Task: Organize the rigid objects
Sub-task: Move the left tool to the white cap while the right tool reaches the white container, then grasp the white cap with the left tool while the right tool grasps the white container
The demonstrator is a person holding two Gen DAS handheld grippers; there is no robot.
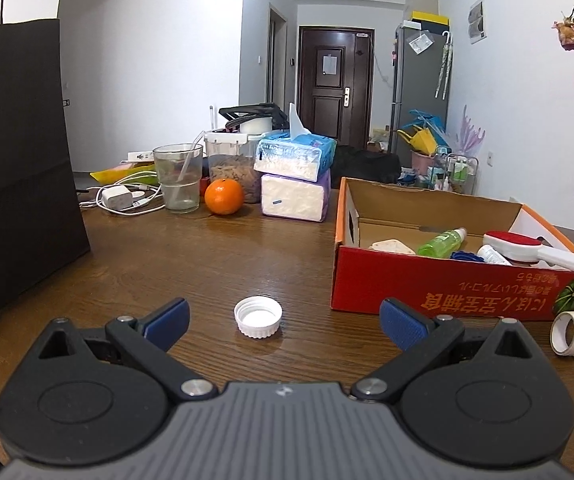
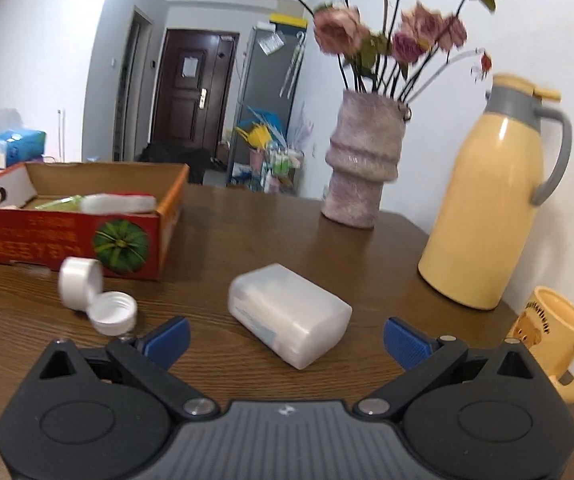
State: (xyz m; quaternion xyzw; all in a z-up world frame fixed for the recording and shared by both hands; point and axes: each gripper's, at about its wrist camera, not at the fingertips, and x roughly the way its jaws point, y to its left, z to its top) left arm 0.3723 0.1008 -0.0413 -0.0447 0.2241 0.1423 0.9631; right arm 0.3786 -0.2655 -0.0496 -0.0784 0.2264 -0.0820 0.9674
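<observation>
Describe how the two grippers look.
Left gripper and right gripper look identical: ribbed grey body with a small white logo, black round-lobed side housings, black linkage arms with silver pivots, blue textured finger pads. No cables, hands or sleeves show.

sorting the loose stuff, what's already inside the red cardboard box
Inside the red cardboard box: a green bottle, a white brush with a red pad, a white tube, something blue and a flat cream piece. The near wall hides the box floor.

Even, bright indoor light; fisheye bending with dark corners; right wrist view motion-blurred, left sharp.
</observation>
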